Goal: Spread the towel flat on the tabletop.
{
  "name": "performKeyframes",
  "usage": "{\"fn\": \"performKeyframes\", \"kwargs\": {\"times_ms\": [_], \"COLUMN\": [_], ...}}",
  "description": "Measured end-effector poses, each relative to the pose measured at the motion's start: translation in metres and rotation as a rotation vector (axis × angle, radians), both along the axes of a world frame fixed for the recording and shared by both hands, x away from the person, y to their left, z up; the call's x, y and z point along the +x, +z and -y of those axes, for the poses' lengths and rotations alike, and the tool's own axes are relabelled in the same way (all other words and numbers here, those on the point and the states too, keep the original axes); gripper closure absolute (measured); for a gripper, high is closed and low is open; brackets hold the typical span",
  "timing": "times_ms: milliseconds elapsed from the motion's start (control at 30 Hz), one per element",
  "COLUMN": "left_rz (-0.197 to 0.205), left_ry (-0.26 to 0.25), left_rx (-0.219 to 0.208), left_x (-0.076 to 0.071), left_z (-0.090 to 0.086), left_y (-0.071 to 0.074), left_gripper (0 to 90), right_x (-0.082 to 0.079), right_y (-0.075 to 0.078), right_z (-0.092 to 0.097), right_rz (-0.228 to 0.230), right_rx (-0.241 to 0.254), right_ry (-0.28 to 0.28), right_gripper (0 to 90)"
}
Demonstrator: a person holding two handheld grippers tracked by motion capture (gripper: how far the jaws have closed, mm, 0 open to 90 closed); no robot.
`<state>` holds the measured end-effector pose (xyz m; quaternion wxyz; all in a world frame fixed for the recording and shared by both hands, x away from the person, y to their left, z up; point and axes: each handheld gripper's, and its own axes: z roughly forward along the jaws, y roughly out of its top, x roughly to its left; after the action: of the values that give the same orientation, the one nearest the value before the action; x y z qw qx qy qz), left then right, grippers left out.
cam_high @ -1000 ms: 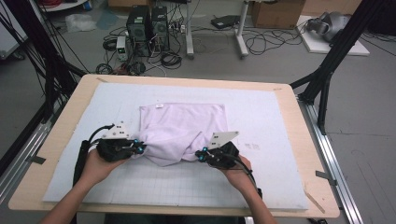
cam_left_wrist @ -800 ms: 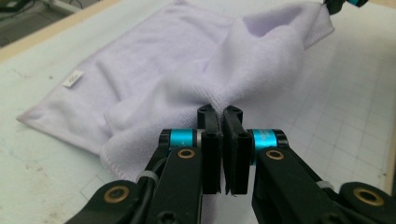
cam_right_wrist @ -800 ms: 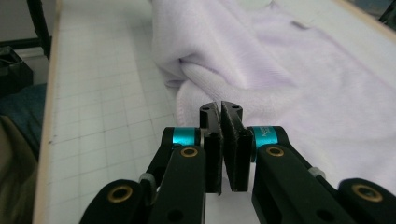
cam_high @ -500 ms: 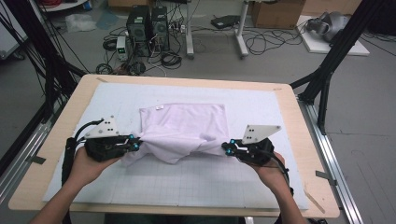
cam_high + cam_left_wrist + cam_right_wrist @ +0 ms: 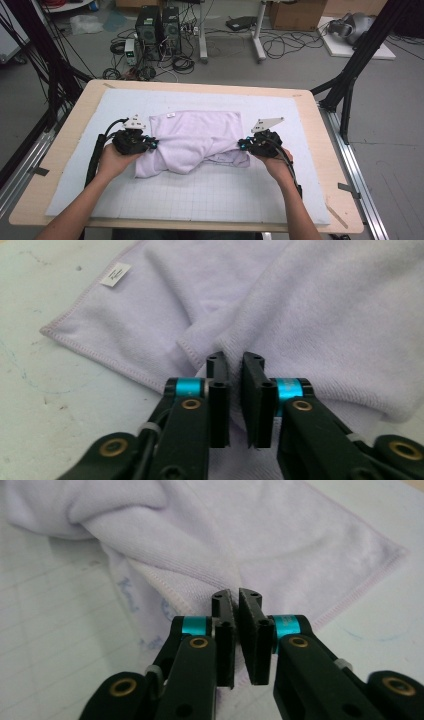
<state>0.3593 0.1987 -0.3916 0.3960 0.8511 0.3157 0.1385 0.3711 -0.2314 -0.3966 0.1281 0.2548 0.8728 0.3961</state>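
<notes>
A lavender towel lies loosely folded and bunched on the white grid mat, with a small white label near its far left corner. My left gripper is at the towel's left edge. In the left gripper view its jaws stand a narrow crack apart, having just been opening, with a towel fold at their tips and nothing pinched. My right gripper is at the right edge. Its jaws have likewise just been opening and stand slightly apart over the towel's hem.
The mat covers a wooden table with black frame legs on both sides. Computer towers, cables and boxes stand on the floor beyond the far edge. Bare mat lies in front of the towel, between my forearms.
The hands first drew apart with the towel's front edge stretched between them, then came back in and further from me. Both pairs of jaws have parted slightly and the towel lies slack.
</notes>
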Motion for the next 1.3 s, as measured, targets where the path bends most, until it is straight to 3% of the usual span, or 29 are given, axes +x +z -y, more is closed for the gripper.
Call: {"fn": "performKeyframes", "kwargs": {"times_ms": [167, 300, 433, 533, 633, 733, 833, 933, 1067, 1300], "left_rz": [0.055, 0.076, 0.061, 0.035, 0.008, -0.023, -0.021, -0.027, 0.0, 0.088], "left_ry": [-0.02, -0.036, -0.06, -0.062, -0.059, -0.068, -0.09, -0.097, -0.082, -0.075], "left_rx": [-0.027, -0.023, -0.006, 0.019, 0.047, 0.084, 0.096, 0.092, 0.057, 0.014], "left_x": [-0.022, -0.037, -0.045, -0.045, -0.041, -0.034, -0.033, -0.034, -0.039, -0.052], "left_z": [-0.007, -0.009, -0.007, -0.005, -0.002, 0.003, 0.008, 0.007, -0.001, -0.01], "left_y": [0.018, 0.02, 0.007, -0.009, -0.026, -0.039, -0.041, -0.039, -0.027, 0.017], "left_gripper": [63.1, 58.7, 57.0, 56.9, 58.3, 67.3, 79.6, 85.8, 86.8, 87.0], "right_x": [-0.022, -0.042, -0.046, -0.04, -0.03, -0.022, -0.017, -0.013, -0.02, -0.037], "right_y": [0.018, 0.028, 0.021, 0.01, -0.003, -0.012, -0.02, -0.023, -0.012, 0.02], "right_z": [0.0, -0.01, -0.035, -0.058, -0.074, -0.088, -0.099, -0.1, -0.092, -0.074], "right_rz": [0.06, 0.115, 0.121, 0.115, 0.103, 0.096, 0.092, 0.059, 0.065, 0.118], "right_rx": [0.023, 0.032, 0.008, -0.038, -0.049, -0.053, -0.082, -0.077, -0.039, -0.014], "right_ry": [0.01, 0.048, 0.095, 0.13, 0.129, 0.119, 0.118, 0.136, 0.15, 0.177], "right_gripper": [71.2, 69.6, 67.0, 65.7, 64.9, 66.3, 74.7, 86.1, 87.7, 87.9]}}
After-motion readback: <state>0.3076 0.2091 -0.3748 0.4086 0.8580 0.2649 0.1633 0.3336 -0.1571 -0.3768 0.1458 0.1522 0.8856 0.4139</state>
